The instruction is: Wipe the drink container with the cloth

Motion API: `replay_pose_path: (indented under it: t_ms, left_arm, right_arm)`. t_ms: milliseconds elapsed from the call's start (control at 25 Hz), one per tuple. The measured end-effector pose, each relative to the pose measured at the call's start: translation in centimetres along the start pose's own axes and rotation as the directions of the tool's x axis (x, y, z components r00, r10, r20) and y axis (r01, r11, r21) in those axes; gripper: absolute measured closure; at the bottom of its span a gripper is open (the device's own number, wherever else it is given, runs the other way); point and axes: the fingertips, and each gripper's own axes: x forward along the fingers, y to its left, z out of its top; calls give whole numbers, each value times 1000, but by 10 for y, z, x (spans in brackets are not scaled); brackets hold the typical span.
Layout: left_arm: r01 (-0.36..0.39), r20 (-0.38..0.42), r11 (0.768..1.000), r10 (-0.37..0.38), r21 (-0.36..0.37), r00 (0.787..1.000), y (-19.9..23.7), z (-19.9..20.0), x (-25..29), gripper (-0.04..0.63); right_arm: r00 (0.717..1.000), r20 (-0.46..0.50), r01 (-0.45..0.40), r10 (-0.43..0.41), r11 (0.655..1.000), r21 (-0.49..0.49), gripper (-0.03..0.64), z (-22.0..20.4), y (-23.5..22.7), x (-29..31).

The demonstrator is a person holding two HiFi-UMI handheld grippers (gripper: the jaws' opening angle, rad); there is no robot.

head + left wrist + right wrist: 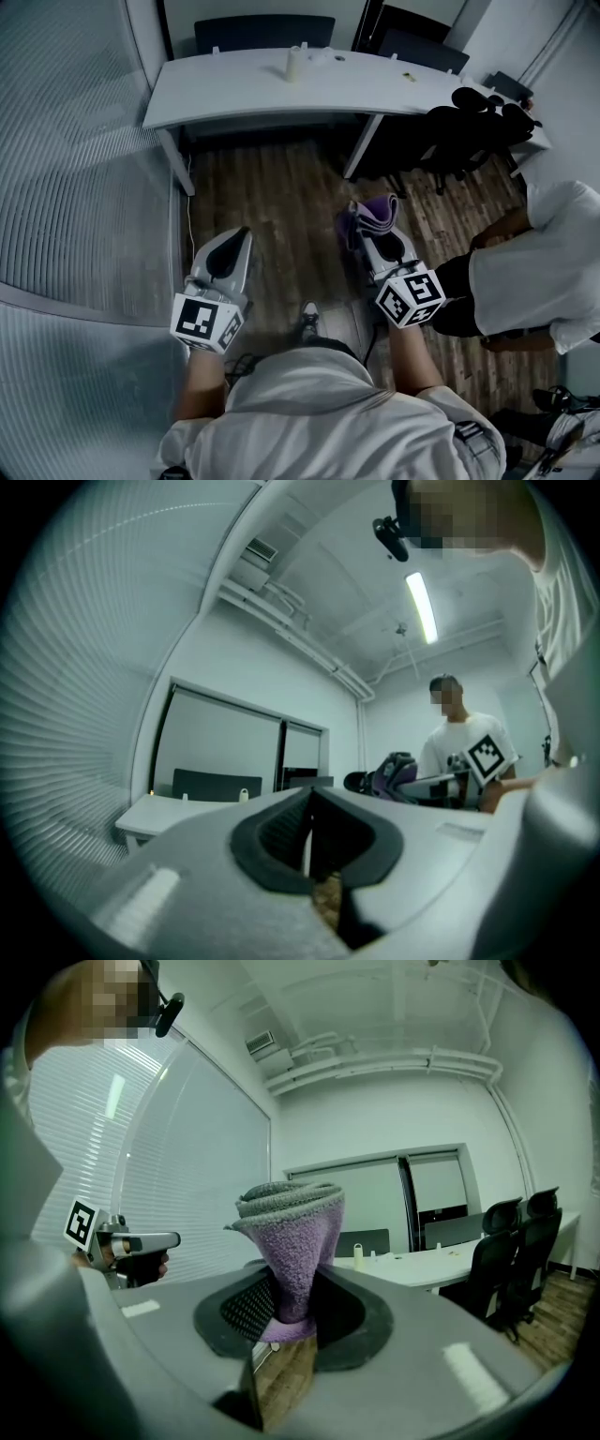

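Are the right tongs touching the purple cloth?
Touching. The right gripper view shows the right tongs pinching the purple cloth from both sides.

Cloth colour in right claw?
The cloth is purple, grey-edged; right gripper view shows it best.

The cloth (295, 1241) is purple with grey edging, the table (244, 89) white, the floor (281, 206) brown wood-grain.

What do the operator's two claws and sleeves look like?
Left claw and right claw: light grey tapered shells with dark ribbed pads inside. Each carries a cube with black-and-white square markers at the hand end. The person wears a light short-sleeved shirt, with the forearms uncovered.
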Motion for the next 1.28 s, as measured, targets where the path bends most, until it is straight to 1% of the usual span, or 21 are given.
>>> replay_pose_path:
  t_ms: [200,480,840,1040,1280]
  left_arm:
    - [-8,11,1000,7,17,1000,13,2,57,592]
    - [-16,17,999,15,29,1000,13,3,149,592]
    - [-66,-5,997,66,28,998,30,-11,259,592]
    - [-69,-26,997,70,32,997,43,-9,304,592]
    - [-41,-26,999,42,28,999,75,-14,345,592]
  right_arm:
    - [1000,7,-23,23,1000,-1,515,10,-43,40]
    - [999,18,-42,42,999,0,515,26,-127,82]
    - [997,0,-83,83,997,10,514,31,-225,143]
    - [996,-17,-93,93,995,34,514,33,-257,173]
    - [998,-17,-67,68,997,39,514,33,-280,214]
